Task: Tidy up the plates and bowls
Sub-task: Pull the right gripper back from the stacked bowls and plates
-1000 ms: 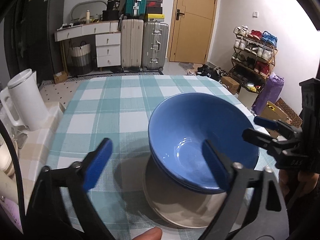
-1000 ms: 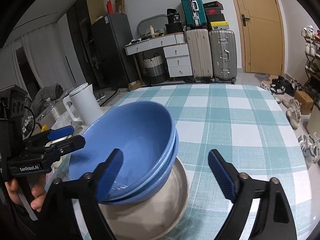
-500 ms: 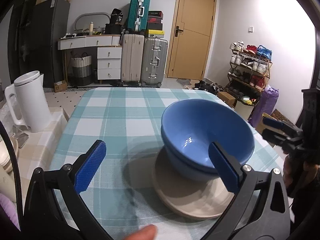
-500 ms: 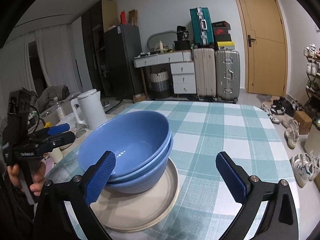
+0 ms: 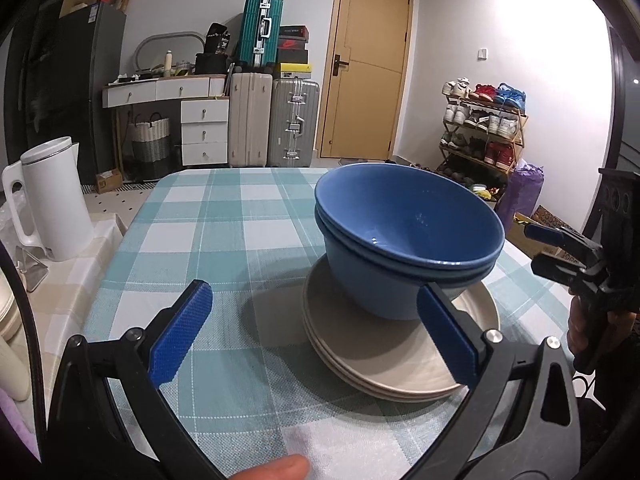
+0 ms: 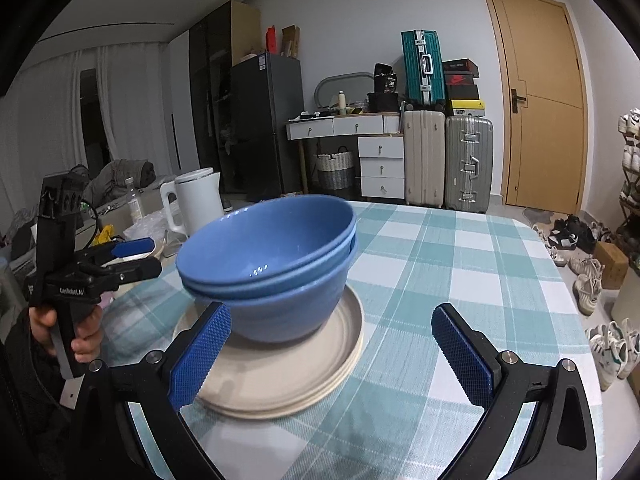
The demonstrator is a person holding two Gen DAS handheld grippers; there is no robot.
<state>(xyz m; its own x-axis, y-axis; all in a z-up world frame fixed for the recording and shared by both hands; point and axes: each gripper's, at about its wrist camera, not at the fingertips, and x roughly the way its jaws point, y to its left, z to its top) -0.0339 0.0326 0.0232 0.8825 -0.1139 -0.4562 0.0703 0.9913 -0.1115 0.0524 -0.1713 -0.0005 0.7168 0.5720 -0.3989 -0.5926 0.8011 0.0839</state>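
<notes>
Two blue bowls (image 5: 408, 240) sit nested, one inside the other, on a stack of beige plates (image 5: 400, 364) on the checked tablecloth (image 5: 208, 240). My left gripper (image 5: 313, 290) is open, its blue pads apart in front of the stack and touching nothing. From the right wrist view the bowls (image 6: 272, 256) and plates (image 6: 280, 376) lie ahead to the left. My right gripper (image 6: 331, 308) is wide open, with nothing between its pads. The right gripper (image 5: 560, 248) appears at the stack's right in the left wrist view. A hand holds the left gripper (image 6: 132, 258) at its left.
A white kettle (image 5: 52, 204) stands on a beige side surface left of the table, also seen as the kettle (image 6: 198, 200). Suitcases (image 5: 276, 120), drawers and a door are beyond the far edge. A shoe rack (image 5: 484, 128) and shoes lie to the right.
Both grippers have drawn back from the bowls and come lower, so the stack looks farther away. The left gripper's right finger no longer overlaps the bowl. Bowls and plates stay put.
</notes>
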